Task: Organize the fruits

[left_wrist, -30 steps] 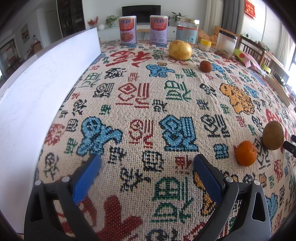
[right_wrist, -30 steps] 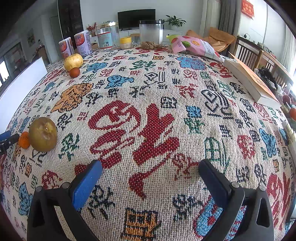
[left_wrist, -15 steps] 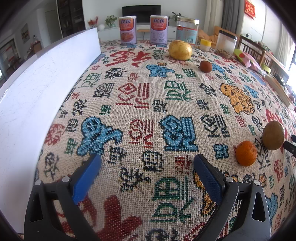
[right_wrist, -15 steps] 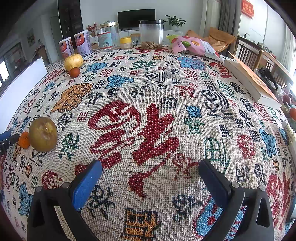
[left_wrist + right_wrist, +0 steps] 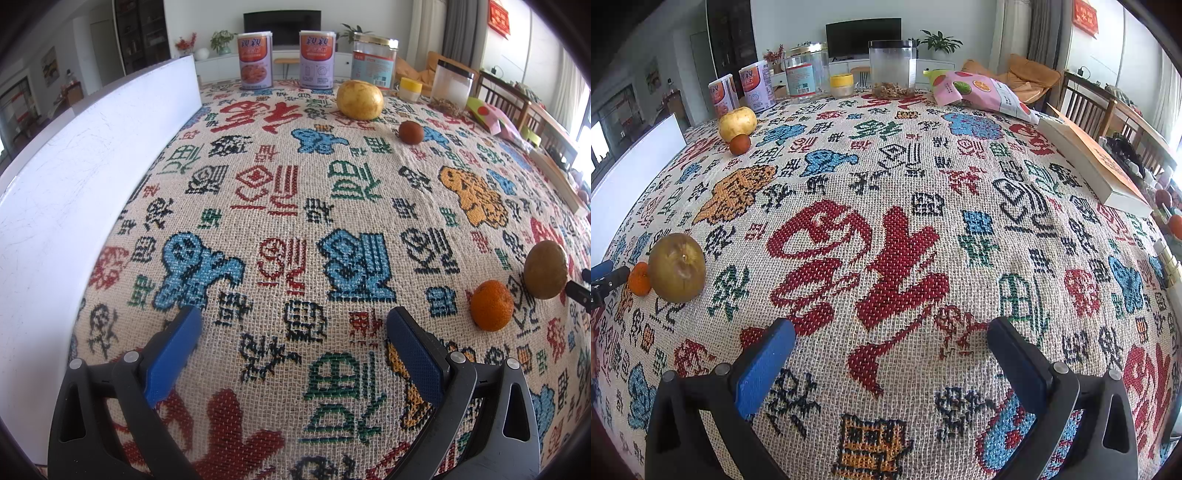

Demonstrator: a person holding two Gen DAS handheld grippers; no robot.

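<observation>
Sorting looks unstarted — both the left gripper (image 5: 293,328) and right gripper (image 5: 891,341) gape wide, empty; orange (image 5: 491,305), brown pear (image 5: 545,269), yellow pear (image 5: 359,99) lie scattered.

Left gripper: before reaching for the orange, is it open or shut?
Open: the left gripper has its blue pads wide apart over bare cloth, holding nothing.

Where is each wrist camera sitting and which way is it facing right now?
Left wrist: low over the patterned woven tablecloth, facing the white board and far cans; open left gripper shows.
Right wrist: low over the cloth, facing the clear plastic jar; open right gripper shows.
Shared: small orange tangerine, brown-green round fruit, large yellow fruit.
</observation>
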